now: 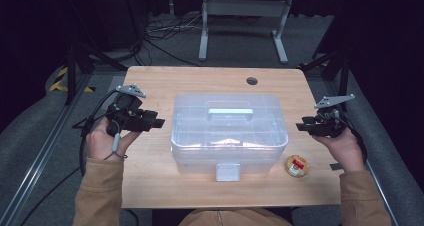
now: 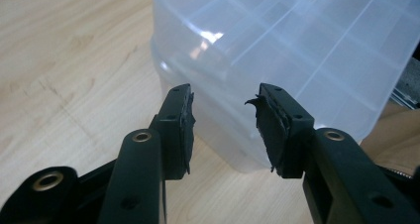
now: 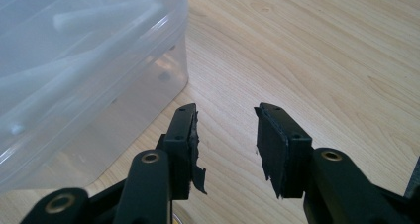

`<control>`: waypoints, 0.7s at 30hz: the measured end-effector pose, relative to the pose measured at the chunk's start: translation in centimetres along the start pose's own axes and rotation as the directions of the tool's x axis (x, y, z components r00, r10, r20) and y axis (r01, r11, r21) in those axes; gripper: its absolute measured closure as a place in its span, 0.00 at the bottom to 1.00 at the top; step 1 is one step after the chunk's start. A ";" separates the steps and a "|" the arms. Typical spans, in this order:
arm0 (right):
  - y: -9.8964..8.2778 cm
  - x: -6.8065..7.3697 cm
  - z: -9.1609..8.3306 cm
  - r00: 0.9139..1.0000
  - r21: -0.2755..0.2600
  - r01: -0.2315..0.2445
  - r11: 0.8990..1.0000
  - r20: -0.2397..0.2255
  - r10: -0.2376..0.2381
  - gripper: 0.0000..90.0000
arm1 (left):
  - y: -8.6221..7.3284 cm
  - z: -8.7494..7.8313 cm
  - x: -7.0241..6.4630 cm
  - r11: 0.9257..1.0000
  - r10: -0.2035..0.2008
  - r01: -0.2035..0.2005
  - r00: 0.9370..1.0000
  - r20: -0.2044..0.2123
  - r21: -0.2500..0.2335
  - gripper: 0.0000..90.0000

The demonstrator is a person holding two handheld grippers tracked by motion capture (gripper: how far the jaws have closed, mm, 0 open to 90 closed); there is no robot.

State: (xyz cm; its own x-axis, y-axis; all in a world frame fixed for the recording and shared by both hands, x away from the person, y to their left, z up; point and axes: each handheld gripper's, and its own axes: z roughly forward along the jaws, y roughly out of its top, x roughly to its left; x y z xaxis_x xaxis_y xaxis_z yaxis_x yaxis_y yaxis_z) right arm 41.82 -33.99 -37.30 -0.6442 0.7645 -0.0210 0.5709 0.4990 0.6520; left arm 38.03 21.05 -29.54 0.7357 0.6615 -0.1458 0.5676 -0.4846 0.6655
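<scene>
1. Clear plastic storage box with a moulded lid handle and a grey front latch (image 1: 229, 134) sits mid-table on the pale wooden tabletop (image 1: 150, 86), lid on, latch down.
2. Left gripper (image 1: 159, 122) hangs just beside the box's left wall, jaws spread, nothing between them.
3. Right gripper (image 1: 299, 127) hangs near the box's right wall, apart from it, jaws likewise spread and empty.
4. Small round yellow tin with a red label (image 1: 296, 165) lies by the box's front right corner.
5. Judged step: approaching the box from both sides. To do it well, bring both grippers in level and together, so the box is not pushed sideways.
6. Left gripper view gives the lid's moulded ribs and the rounded box corner (image 2: 237, 149) straight ahead of the jaws; the high view gives latch and tin.
7. Right gripper view gives bare wood ahead of the jaws, box wall (image 3: 163, 70) off to one side.
</scene>
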 end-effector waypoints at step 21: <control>-1.0 0.6 0.1 1.000 0.026 0.001 1.000 0.009 -0.001 0.65 | 4.4 2.8 -3.5 0.984 0.176 -0.174 0.981 0.080 -0.038 0.62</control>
State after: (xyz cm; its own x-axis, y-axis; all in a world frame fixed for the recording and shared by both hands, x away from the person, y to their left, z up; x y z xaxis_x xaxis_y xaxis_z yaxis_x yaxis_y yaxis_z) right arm 40.92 -34.04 -38.06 -0.6406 0.7674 -0.0283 0.5833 0.5102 0.6321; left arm 39.05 14.99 -28.14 0.8515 0.5176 -0.0843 0.4165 -0.5698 0.7084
